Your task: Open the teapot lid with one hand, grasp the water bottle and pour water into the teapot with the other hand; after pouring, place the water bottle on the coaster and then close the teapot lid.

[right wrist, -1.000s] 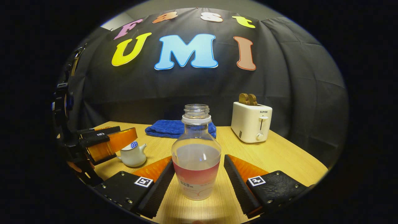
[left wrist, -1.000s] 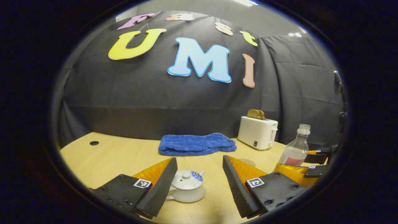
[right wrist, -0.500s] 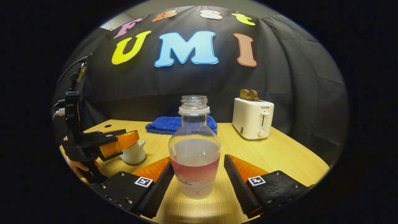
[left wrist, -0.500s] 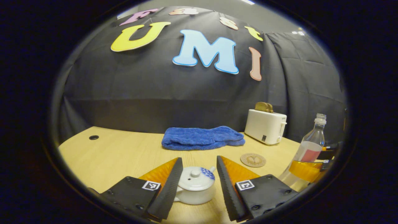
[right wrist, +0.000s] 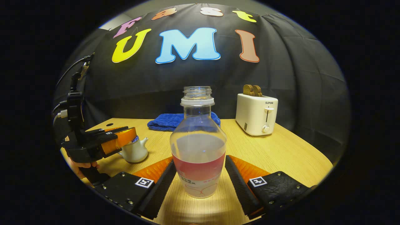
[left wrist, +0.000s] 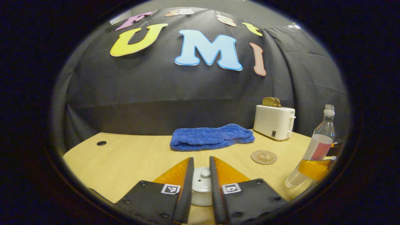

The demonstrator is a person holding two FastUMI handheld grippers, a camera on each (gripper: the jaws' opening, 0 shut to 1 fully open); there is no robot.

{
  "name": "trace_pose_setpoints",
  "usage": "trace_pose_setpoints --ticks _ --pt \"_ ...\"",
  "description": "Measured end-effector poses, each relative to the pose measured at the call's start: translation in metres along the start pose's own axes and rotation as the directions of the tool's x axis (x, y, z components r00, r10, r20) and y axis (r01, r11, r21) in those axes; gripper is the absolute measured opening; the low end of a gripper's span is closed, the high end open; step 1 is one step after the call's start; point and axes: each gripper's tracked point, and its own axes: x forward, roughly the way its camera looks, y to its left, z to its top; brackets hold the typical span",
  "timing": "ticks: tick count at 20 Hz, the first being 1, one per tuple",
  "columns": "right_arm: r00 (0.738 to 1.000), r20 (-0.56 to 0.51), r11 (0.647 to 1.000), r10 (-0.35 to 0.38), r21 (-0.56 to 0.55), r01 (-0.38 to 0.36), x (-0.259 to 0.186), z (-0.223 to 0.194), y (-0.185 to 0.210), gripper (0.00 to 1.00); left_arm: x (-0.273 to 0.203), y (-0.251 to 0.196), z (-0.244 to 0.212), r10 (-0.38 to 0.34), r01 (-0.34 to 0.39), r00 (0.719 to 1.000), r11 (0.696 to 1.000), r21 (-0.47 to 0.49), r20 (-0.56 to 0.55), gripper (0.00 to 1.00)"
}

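Fingers of the left gripper [left wrist: 201, 187] are narrowing around the teapot lid's knob [left wrist: 205, 172] compared with half a second ago, when they stood wide apart.

Teapot [right wrist: 135, 151] is sitting on the table [left wrist: 125, 156], lid not yet off; the left fingers are flanking the knob closely, though contact cannot be confirmed, presumably to lift the lid by it. Right gripper [right wrist: 200, 184] is bracketing the uncapped water bottle [right wrist: 199, 147] with fingers apart, gaps showing on both sides, likely pre-positioned so pouring can follow once the lid is up. Coaster [left wrist: 264, 157] is lying bare beside the bottle, reserved as its set-down spot. Count: one teapot, one bottle, one coaster, one blue towel [left wrist: 212, 137], one toaster [right wrist: 257, 114] holding two slices.
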Motion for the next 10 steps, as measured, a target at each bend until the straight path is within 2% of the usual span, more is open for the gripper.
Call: trace_pose_setpoints --ticks 1,2,3,10 --pt "1.0 -0.002 1.0 0.002 0.0 -0.002 -0.0004 -0.0004 0.0007 0.95 -0.0015 0.0001 0.0014 -0.001 0.001 1.0 1.0 0.018 0.001 0.33" --pt "1.0 -0.002 1.0 0.004 0.0 -0.004 -0.0005 -0.0005 0.0015 0.95 -0.0038 -0.0034 0.0026 -0.001 0.001 1.0 1.0 0.014 0.015 0.33" --pt "1.0 -0.001 1.0 0.006 0.0 -0.006 -0.0007 -0.0007 0.002 0.95 -0.0037 -0.0021 0.0013 0.001 -0.001 1.0 1.0 0.02 0.008 0.18" --pt "1.0 -0.01 1.0 -0.01 0.002 0.01 0.0012 -0.0023 -0.0027 0.95 -0.0049 0.0018 0.0067 0.007 -0.006 0.999 1.0 -0.017 0.038 0.14"
